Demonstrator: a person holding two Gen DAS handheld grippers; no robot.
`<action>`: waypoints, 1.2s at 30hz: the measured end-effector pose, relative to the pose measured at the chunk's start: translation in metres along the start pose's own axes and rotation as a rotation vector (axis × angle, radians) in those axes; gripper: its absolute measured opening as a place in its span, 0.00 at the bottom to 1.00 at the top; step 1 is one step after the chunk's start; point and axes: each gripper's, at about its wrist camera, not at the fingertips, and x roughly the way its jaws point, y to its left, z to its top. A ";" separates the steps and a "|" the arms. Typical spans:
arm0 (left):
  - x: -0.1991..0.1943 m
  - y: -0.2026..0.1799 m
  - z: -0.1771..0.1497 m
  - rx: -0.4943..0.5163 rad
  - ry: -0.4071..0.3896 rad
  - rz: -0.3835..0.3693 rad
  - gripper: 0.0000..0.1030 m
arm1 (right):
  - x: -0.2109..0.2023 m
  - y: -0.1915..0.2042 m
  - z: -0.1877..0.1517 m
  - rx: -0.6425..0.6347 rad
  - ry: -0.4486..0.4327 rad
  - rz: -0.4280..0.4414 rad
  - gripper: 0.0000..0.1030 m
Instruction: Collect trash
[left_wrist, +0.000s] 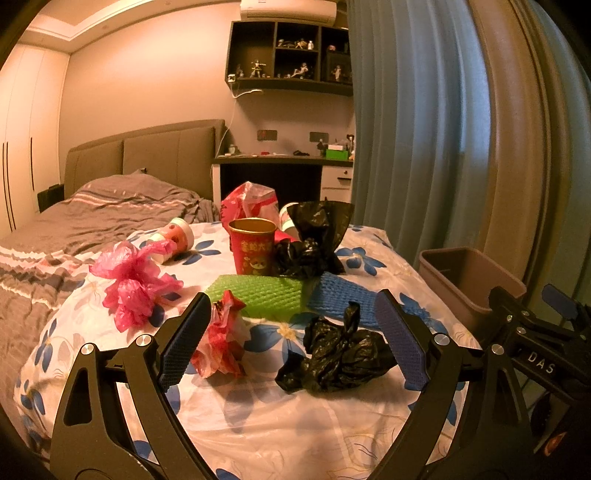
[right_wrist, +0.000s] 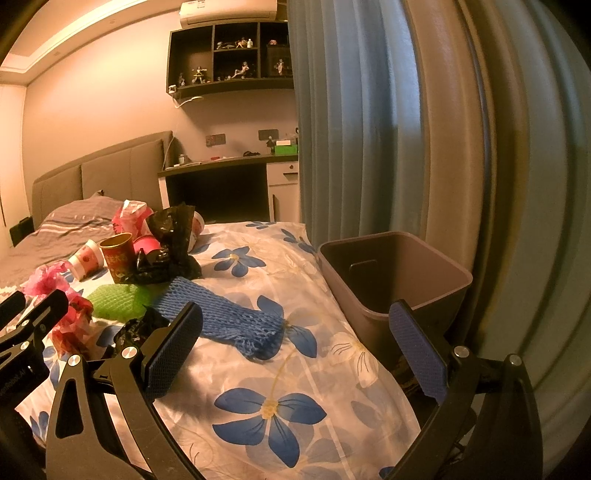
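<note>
Trash lies on a floral bedspread (left_wrist: 266, 417): a crumpled black bag (left_wrist: 336, 358), a red-and-white wrapper (left_wrist: 221, 343), a pink bag (left_wrist: 133, 284), green foam net (left_wrist: 262, 299), blue foam net (left_wrist: 347, 299), a red paper cup (left_wrist: 253, 245), a larger black bag (left_wrist: 317, 236) and a tipped white cup (left_wrist: 177, 236). My left gripper (left_wrist: 291, 339) is open above the near black bag and the wrapper. My right gripper (right_wrist: 295, 350) is open and empty, over the bed edge beside a brown bin (right_wrist: 395, 280). The blue net (right_wrist: 229, 321) lies just ahead of it.
The bin (left_wrist: 469, 280) stands on the floor at the bed's right side, against blue curtains (right_wrist: 369, 122). A grey quilt (left_wrist: 74, 229) and headboard lie at the left. A desk (left_wrist: 284, 162) and wall shelves stand at the back.
</note>
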 end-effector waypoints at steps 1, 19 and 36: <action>0.000 0.000 0.000 0.001 0.001 0.000 0.86 | -0.001 0.000 0.000 0.000 0.000 0.000 0.95; 0.001 0.000 0.000 -0.001 0.002 0.001 0.86 | -0.002 -0.002 0.000 0.002 0.002 0.000 0.95; 0.002 0.000 0.001 -0.002 0.003 0.001 0.86 | -0.002 -0.004 -0.001 0.003 0.002 0.000 0.95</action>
